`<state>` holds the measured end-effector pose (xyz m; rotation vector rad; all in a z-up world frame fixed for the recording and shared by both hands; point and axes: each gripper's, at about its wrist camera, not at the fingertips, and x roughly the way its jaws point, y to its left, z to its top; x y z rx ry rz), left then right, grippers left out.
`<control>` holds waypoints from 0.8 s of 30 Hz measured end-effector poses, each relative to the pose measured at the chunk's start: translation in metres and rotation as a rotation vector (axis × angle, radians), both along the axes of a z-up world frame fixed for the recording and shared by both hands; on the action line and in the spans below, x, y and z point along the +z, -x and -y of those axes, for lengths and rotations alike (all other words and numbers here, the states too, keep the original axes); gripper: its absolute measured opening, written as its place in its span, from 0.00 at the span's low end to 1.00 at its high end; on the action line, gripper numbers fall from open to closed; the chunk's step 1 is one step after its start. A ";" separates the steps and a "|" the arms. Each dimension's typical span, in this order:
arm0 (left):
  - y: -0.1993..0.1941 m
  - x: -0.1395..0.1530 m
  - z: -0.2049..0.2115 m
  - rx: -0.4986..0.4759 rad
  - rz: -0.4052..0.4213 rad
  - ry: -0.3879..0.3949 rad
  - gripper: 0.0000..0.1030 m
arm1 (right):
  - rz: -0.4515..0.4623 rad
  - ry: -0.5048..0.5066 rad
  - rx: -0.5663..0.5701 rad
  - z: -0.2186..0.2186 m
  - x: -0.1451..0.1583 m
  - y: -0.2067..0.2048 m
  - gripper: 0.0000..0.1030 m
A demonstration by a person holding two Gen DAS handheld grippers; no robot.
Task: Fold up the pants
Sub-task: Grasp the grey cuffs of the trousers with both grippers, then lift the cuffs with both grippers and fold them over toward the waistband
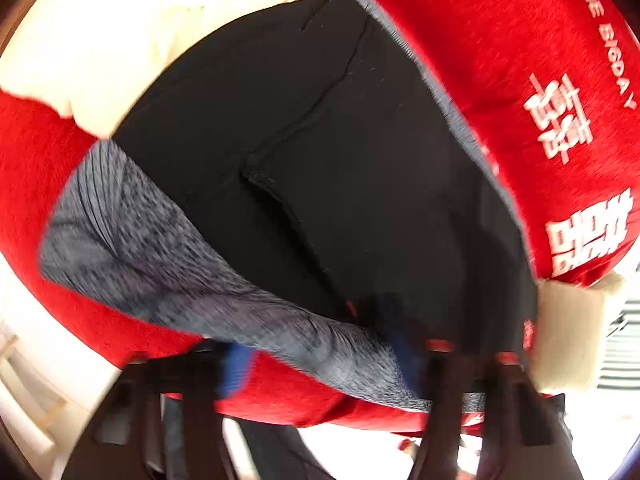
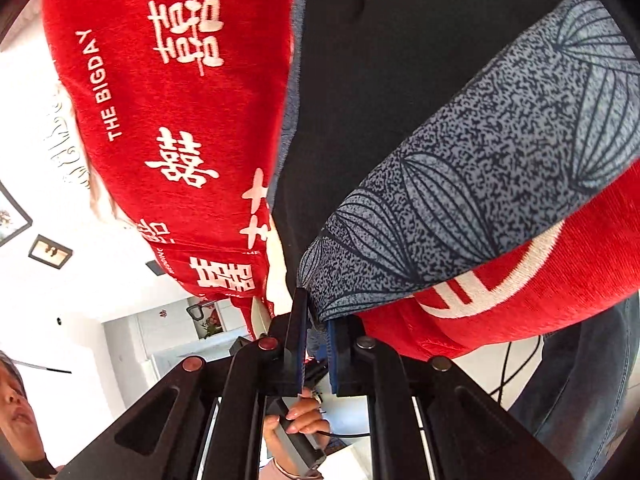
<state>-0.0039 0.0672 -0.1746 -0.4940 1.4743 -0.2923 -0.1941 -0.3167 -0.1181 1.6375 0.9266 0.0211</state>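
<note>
Black pants [image 1: 320,152] with a grey speckled leaf-patterned lining [image 1: 168,264] lie on a red blanket [image 1: 500,60] with white characters. My left gripper [image 1: 320,364] is open, its blue-padded fingers [image 1: 236,368] spread on either side of the folded grey edge; the view is blurred. In the right wrist view the black pants [image 2: 380,100] and the grey leaf-patterned part [image 2: 460,200] rest on the red blanket [image 2: 180,120]. My right gripper [image 2: 318,320] is shut on the corner of the grey patterned fabric.
A cream cushion or pillow [image 1: 100,40] lies beyond the pants. A person's face [image 2: 16,404] is at lower left and a hand [image 2: 300,428] holds a device below the right gripper. White walls with picture frames [image 2: 50,252] are behind.
</note>
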 end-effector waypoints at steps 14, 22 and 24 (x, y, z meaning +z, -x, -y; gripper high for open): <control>-0.088 0.100 0.034 -0.046 0.129 0.015 0.17 | 0.076 0.048 0.073 0.053 0.045 -0.085 0.09; -0.218 0.051 0.089 -0.038 0.177 -0.098 0.17 | 0.021 0.091 0.295 0.121 0.014 -0.231 0.09; -0.239 0.025 0.103 -0.044 0.144 -0.138 0.18 | -0.023 0.131 0.357 0.133 -0.008 -0.267 0.09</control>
